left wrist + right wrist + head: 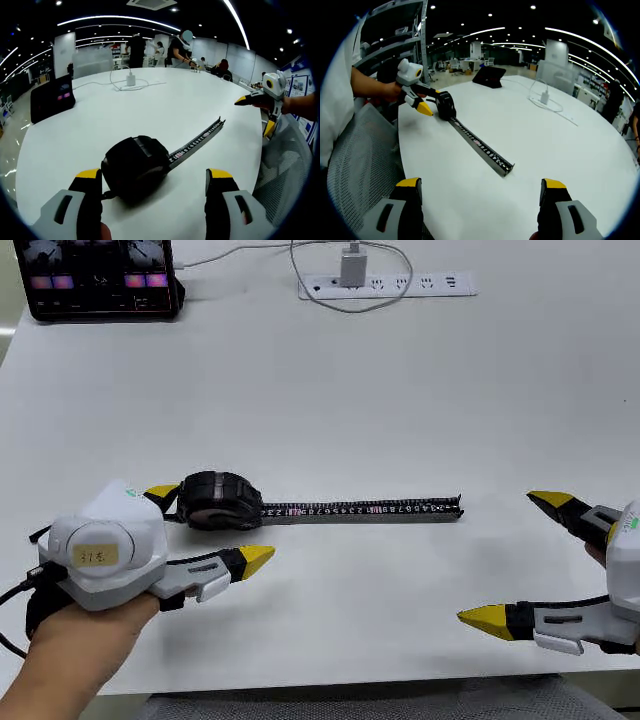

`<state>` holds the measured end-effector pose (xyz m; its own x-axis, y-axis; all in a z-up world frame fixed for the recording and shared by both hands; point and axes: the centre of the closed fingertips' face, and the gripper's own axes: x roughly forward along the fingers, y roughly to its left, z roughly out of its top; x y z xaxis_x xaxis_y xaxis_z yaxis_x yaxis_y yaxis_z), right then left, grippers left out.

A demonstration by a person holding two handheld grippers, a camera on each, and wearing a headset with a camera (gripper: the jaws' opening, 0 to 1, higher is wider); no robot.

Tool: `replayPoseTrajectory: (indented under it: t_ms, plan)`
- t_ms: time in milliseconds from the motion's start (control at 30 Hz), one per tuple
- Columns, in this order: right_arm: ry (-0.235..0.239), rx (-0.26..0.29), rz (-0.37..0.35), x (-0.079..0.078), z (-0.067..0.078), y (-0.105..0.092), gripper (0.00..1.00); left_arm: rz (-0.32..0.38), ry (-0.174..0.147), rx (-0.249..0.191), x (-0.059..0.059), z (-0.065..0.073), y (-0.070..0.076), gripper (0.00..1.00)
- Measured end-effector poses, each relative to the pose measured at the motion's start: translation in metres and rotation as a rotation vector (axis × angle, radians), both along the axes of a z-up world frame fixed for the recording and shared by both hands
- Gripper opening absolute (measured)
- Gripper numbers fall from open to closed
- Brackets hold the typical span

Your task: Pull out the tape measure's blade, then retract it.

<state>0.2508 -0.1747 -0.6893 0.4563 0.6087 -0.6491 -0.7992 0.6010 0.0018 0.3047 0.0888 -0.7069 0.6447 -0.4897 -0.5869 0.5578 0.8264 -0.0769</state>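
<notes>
Tape measure (220, 501) lies on the white counter (400, 390), its black case toward the person's left and its blade (365, 510) drawn out flat along the surface to the right, numbered face up. The left gripper (212, 523) stands wide open around the case: in the head view the far yellow tip sits just beside the case's left end, and the near tip lies in front of it, apart from it. In the left gripper view the case (135, 167) sits between the spread jaws of the left gripper (154, 174), nearer the left jaw. I cannot tell whether that jaw touches it, and the blade (196, 143) runs away to the upper right. The right gripper (500, 557) is also wide open and holds nothing; it hangs over the counter's near right edge, well apart from the blade's hooked end. In the right gripper view the blade (480, 146) ends ahead of the parted jaws of the right gripper (480, 183). Farther off in that view the left gripper (432, 101) is beside the case (446, 105). At the counter's far side lie a white power strip (400, 285) with a charger (352, 268) plugged in, and a dark device (100, 280) with lit panels.
</notes>
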Motion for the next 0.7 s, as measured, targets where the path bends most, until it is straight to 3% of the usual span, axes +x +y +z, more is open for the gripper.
replayPoseTrajectory:
  t_ms: [367,533,633,700]
  plan:
    - [-0.006,-0.012,0.028,0.009,-0.001,-0.001,0.92,0.089,-0.008,-0.061,0.005,0.002,-0.003,0.86]
    - [-0.009,-0.026,0.040,0.014,-0.003,-0.004,0.91,0.134,-0.004,-0.051,0.009,-0.001,-0.001,0.83]
    - [-0.012,-0.041,0.051,0.019,-0.004,-0.006,0.88,0.173,-0.007,-0.080,0.012,-0.001,-0.003,0.85]
    - [-0.016,-0.048,0.063,0.022,-0.004,-0.007,0.84,0.183,-0.014,-0.059,0.013,-0.003,-0.003,0.85]
